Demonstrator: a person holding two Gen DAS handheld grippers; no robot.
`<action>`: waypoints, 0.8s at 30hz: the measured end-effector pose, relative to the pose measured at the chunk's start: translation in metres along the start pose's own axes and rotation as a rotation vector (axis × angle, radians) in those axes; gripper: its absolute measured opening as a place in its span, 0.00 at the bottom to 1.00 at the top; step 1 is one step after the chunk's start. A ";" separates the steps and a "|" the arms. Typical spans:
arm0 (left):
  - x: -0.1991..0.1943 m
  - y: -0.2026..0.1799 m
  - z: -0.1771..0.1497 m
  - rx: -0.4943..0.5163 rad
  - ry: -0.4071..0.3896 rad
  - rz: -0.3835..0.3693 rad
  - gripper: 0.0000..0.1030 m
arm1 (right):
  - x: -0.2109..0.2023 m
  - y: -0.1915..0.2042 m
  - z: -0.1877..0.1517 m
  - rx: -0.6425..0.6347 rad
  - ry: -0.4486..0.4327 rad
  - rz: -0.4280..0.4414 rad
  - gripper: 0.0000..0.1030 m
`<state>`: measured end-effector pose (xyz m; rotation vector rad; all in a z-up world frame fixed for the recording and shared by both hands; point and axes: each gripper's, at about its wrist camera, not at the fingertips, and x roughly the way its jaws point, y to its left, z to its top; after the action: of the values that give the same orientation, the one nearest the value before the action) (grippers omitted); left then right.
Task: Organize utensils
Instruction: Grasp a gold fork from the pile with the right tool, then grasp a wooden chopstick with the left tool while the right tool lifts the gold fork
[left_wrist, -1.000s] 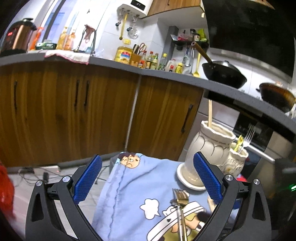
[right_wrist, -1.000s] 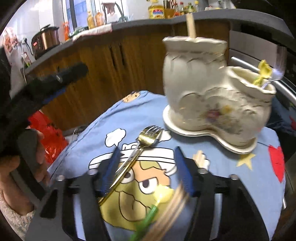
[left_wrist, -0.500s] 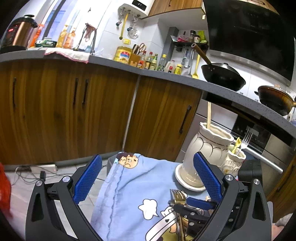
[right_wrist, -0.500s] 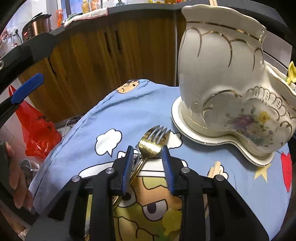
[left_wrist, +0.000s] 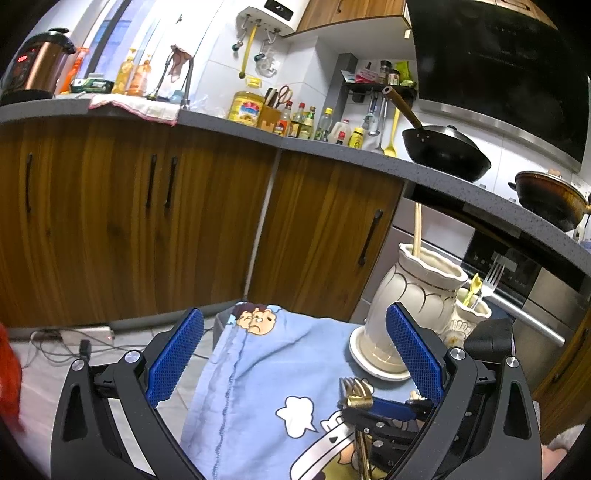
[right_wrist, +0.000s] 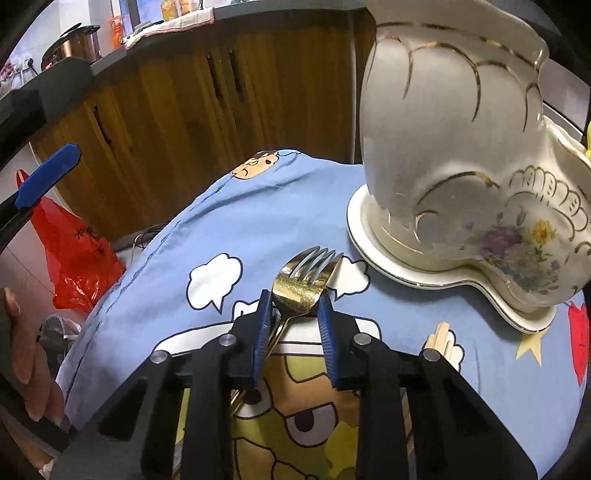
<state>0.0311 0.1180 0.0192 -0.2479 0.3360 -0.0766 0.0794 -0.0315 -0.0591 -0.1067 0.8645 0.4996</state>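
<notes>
A gold fork (right_wrist: 304, 280) lies on the blue cartoon cloth (right_wrist: 229, 221), tines toward the cream ceramic utensil holder (right_wrist: 450, 147). My right gripper (right_wrist: 293, 314) is shut on the fork's neck, pads touching both sides. In the left wrist view the fork (left_wrist: 356, 391) and right gripper (left_wrist: 384, 408) show low right. My left gripper (left_wrist: 291, 354) is open and empty above the cloth's near edge. The holder (left_wrist: 417, 291) has a chopstick (left_wrist: 418, 229) in its tall part and a silver fork (left_wrist: 489, 275) in the small part.
Wooden chopsticks (right_wrist: 439, 338) lie on the cloth right of my right gripper. A red plastic bag (right_wrist: 70, 243) sits on the floor to the left. Wooden cabinets (left_wrist: 147, 221) stand behind, with a counter of bottles and a wok (left_wrist: 443, 151).
My right gripper moved forward along the fork and its jaws closed from wide open onto the fork's neck. The left gripper stayed open, nearly still.
</notes>
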 end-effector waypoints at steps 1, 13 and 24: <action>0.000 0.000 0.000 0.002 0.000 0.003 0.95 | -0.002 0.001 -0.001 -0.003 -0.001 -0.002 0.23; 0.000 -0.002 0.000 0.007 0.000 -0.002 0.95 | -0.020 0.002 -0.007 -0.035 -0.029 0.032 0.04; 0.002 -0.013 -0.002 0.055 0.018 -0.021 0.95 | -0.090 -0.018 -0.023 -0.020 -0.200 0.090 0.03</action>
<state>0.0317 0.1045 0.0205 -0.1967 0.3483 -0.1088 0.0231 -0.0875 -0.0083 -0.0348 0.6707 0.5931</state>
